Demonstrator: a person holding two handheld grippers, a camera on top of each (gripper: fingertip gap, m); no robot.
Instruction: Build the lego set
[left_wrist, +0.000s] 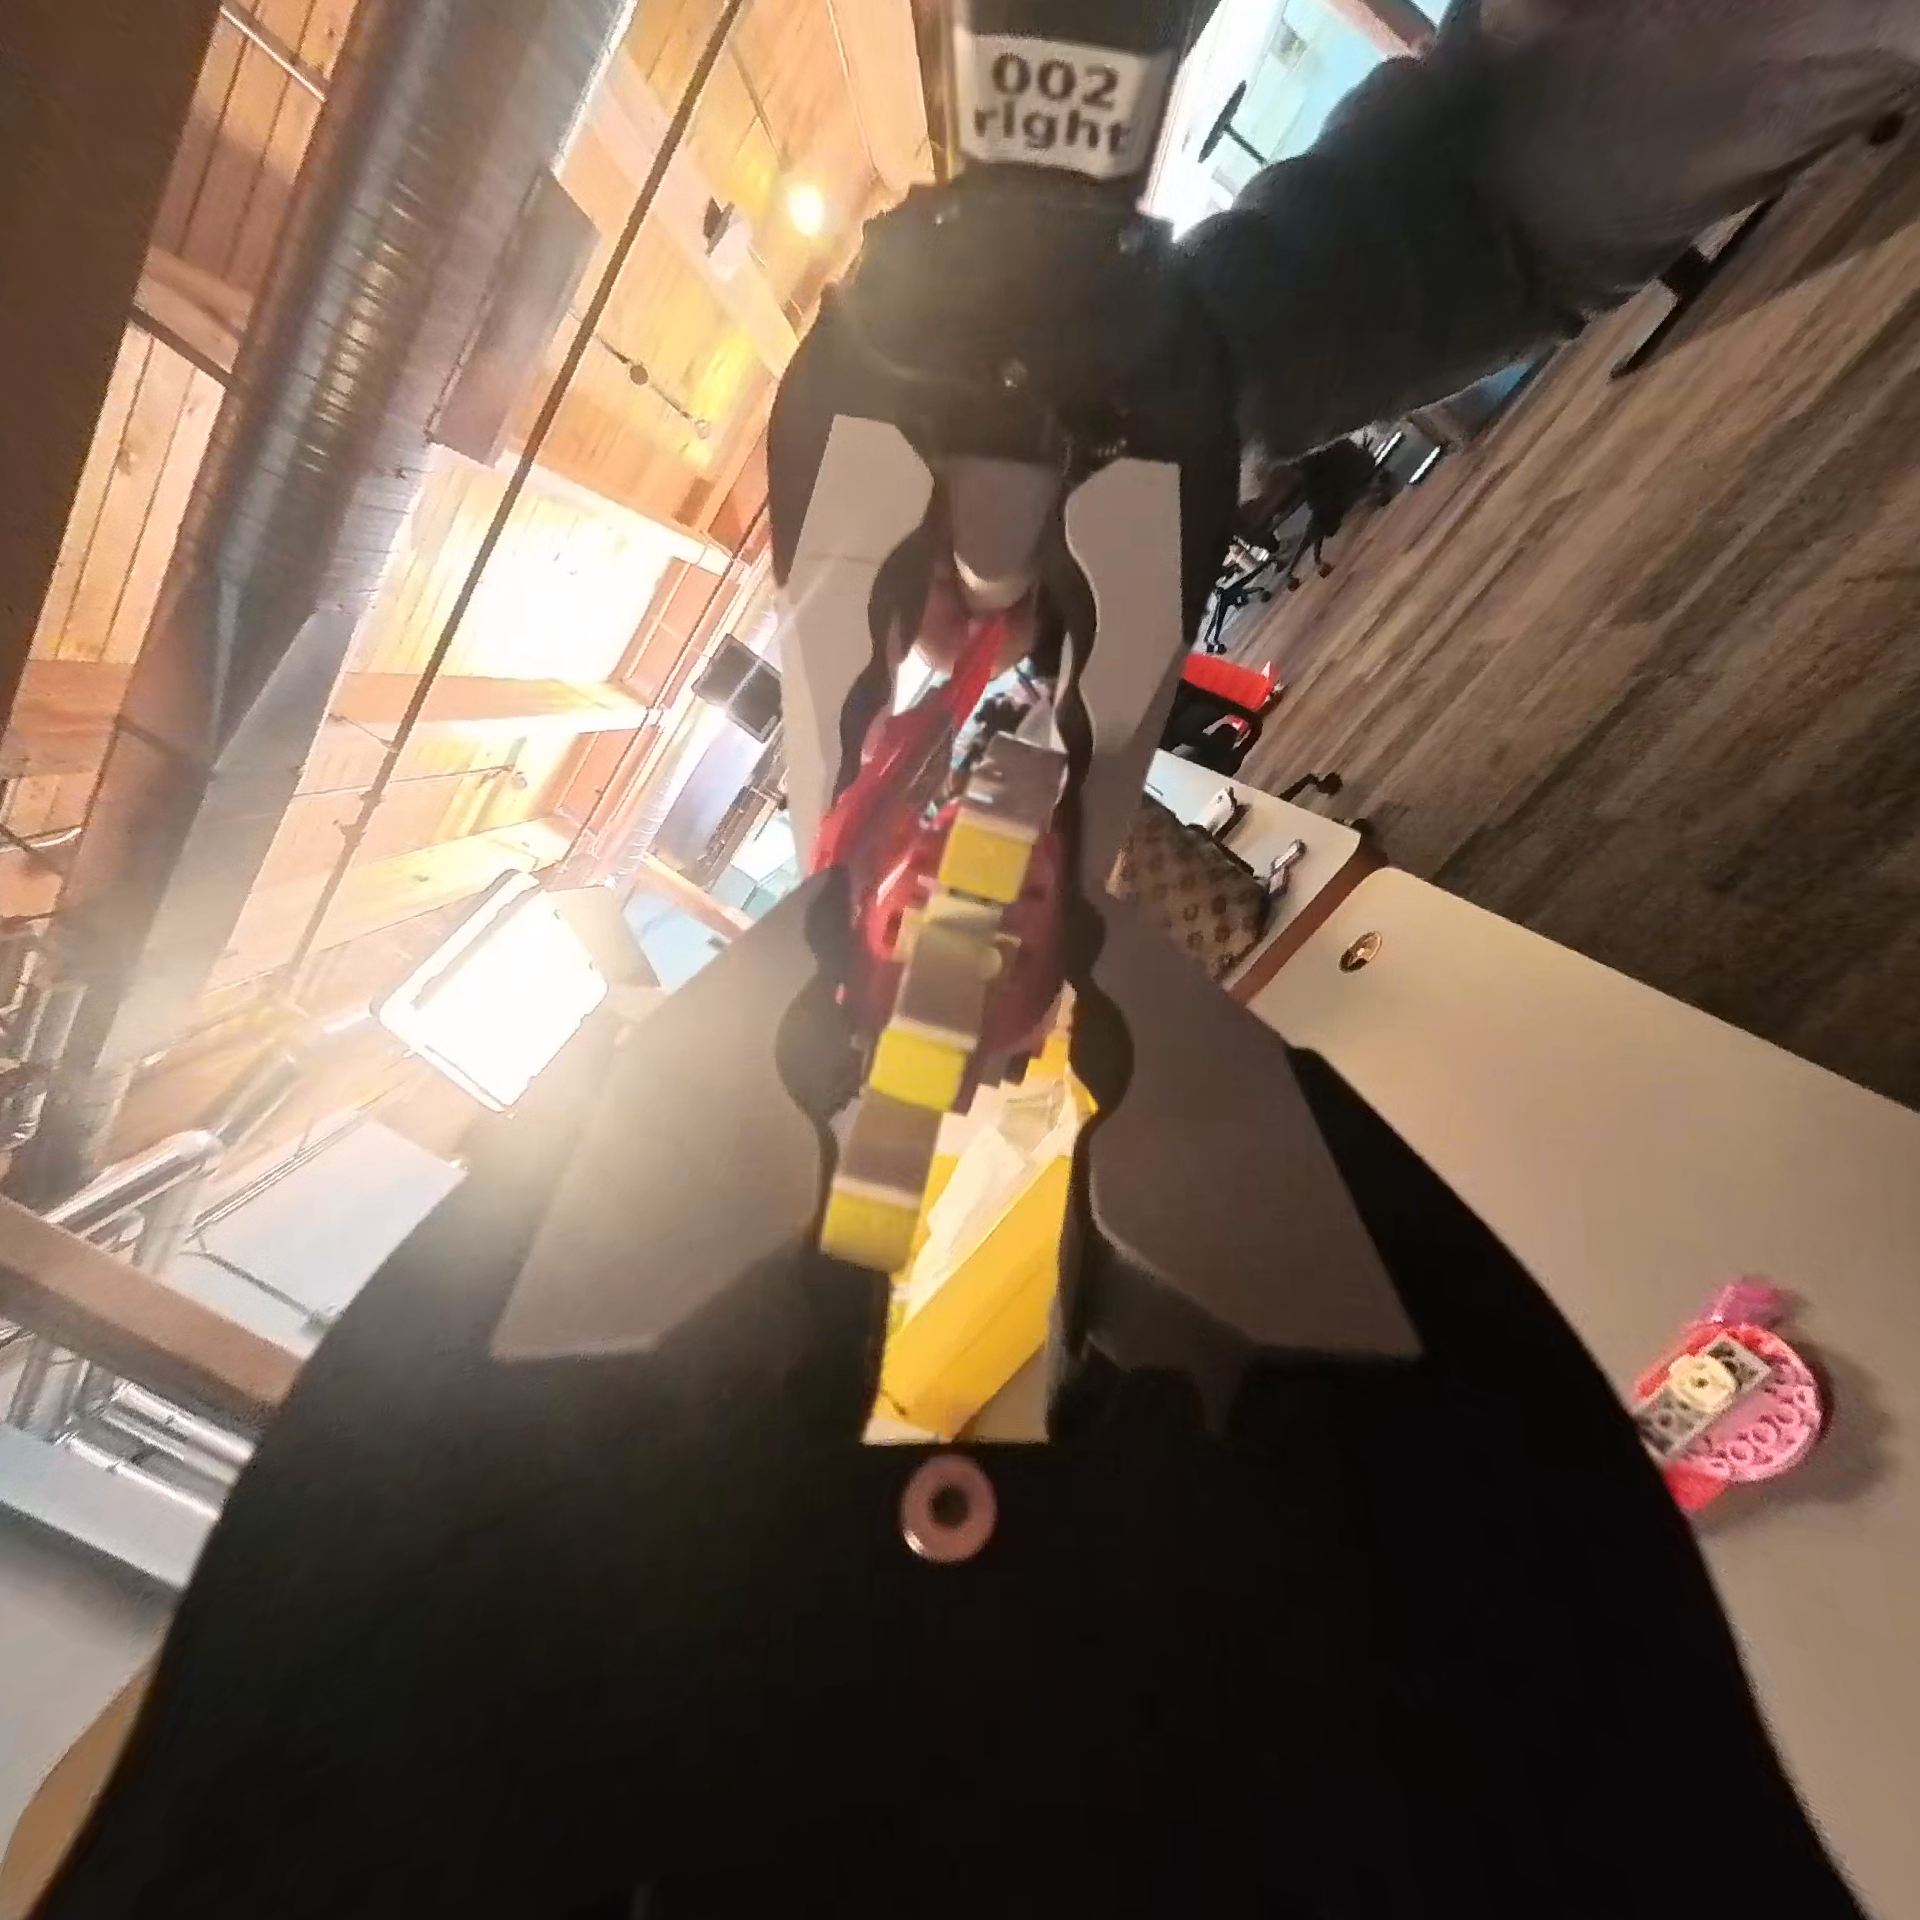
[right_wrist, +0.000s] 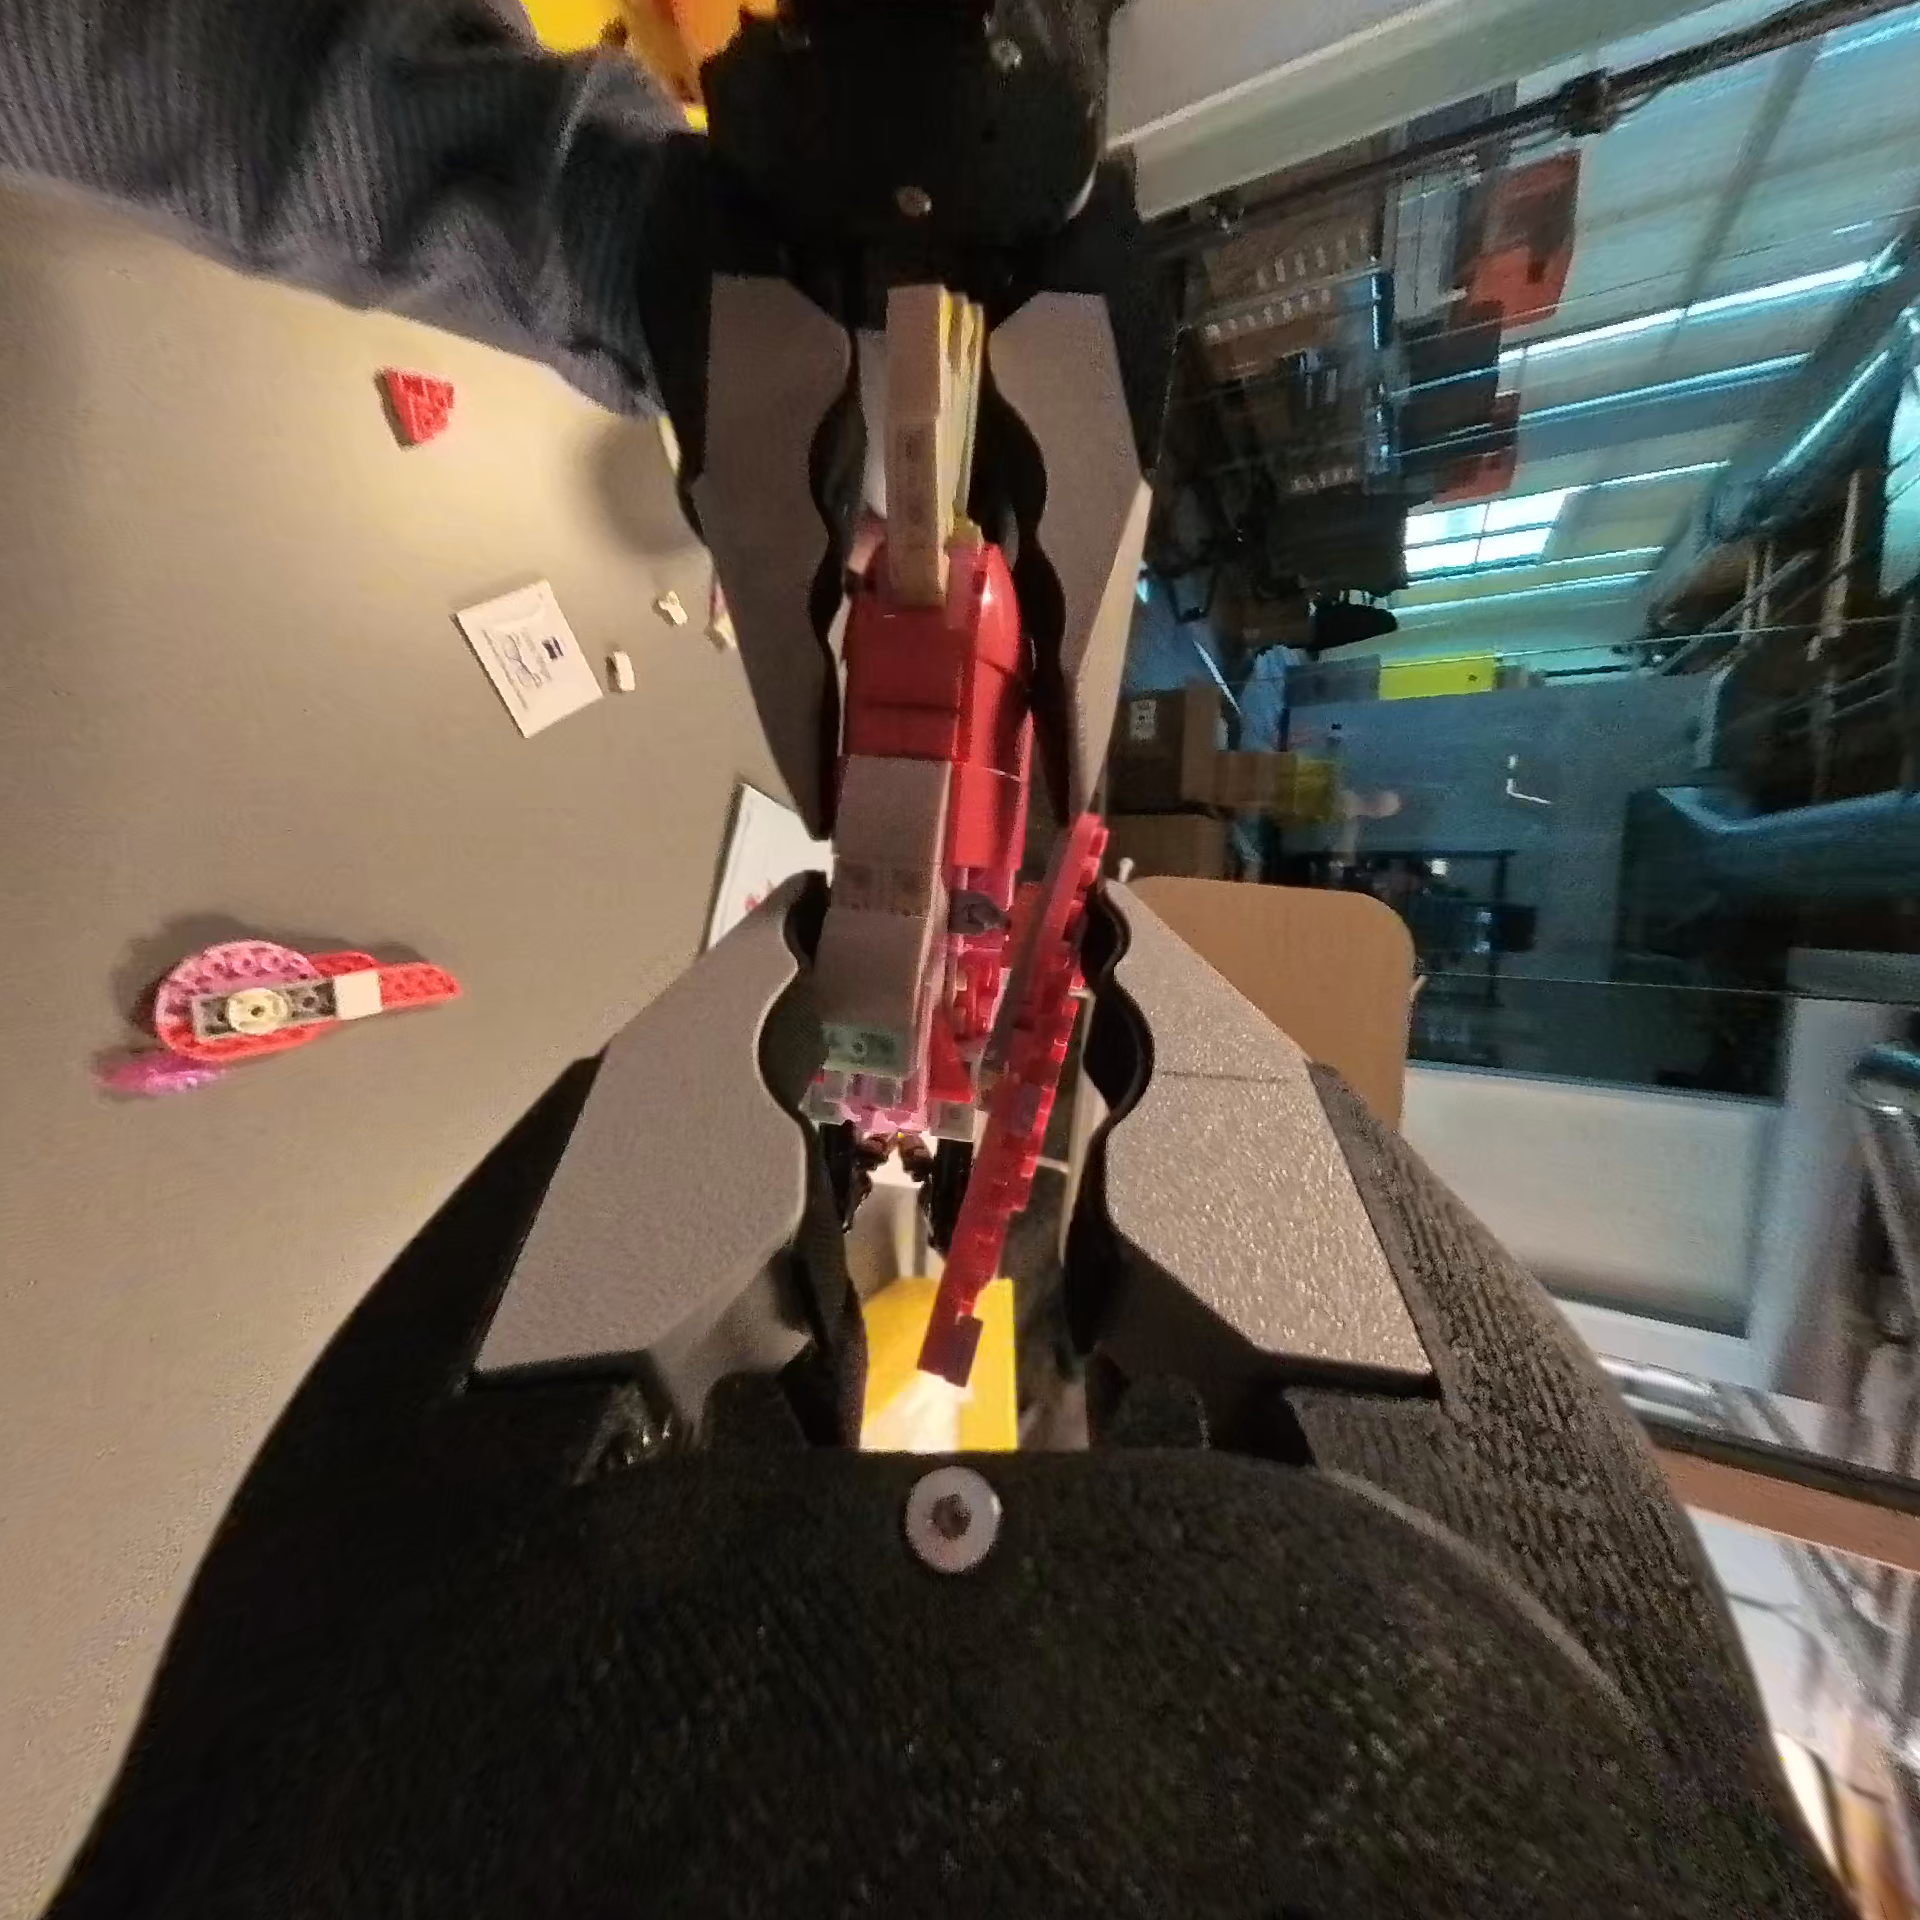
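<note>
We see both claws closed on one brick model (right_wrist: 935, 831) held up in the air between them, tip to tip. The left claw (left_wrist: 961, 956) grips the end that shows as a yellow and grey striped edge, its grey fingers (left_wrist: 1195, 1039) close against the model; much of that view is blurred and washed out by glare from the left, so we cannot make out exactly where the pads meet the bricks. The right claw (right_wrist: 951, 935) clamps the red end, with a grey block pressed by its left finger (right_wrist: 707, 1039) and a thin red studded plate (right_wrist: 1029, 1039) slanting along the other side. How that plate is fixed to the model is hard to tell (its lower end hangs loose in front of something yellow, cut off by the claw body).

On the grey worktop (right_wrist: 208, 727), well apart from the claws, lies a pink and red disc assembly (right_wrist: 270, 1003). Farther off are a small red wedge (right_wrist: 416, 403), a white card (right_wrist: 530, 655) and a few tiny pale pieces (right_wrist: 620, 670) too small to identify. A dark knitted sleeve (right_wrist: 312, 156) crosses the top corner.
</note>
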